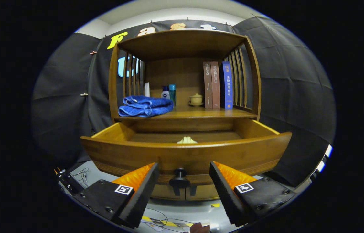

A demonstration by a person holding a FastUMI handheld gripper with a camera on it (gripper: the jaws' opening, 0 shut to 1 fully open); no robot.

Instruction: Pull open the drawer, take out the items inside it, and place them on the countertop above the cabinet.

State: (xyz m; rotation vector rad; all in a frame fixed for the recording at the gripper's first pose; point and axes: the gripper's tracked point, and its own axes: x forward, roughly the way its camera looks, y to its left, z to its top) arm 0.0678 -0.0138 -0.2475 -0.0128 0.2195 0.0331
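On the counter (201, 114) a folded blue towel (145, 106) lies at the left edge, bottles (169, 93) and a small lidded cup (196, 99) at the back, books (217, 85) standing at the right. The drawer (185, 154) below is pulled out, a pale item (187, 140) on its floor near the front wall. The gripper (183, 184) is spread wide and empty, the drawer's dark knob (179, 180) between its fingers, untouched.

Drawer pulled out, my gripper (183, 181) spread wide in front of its knob.

My fingers stand apart on either side of the dark knob (179, 180), touching nothing. Beyond them the wooden drawer (185, 155) is open, with a pale small item (187, 140) lying near its front wall. On the countertop (195, 114) above sit a folded blue towel (145, 106), two bottles (169, 94), a lidded cup (196, 99) and three upright books (217, 85).
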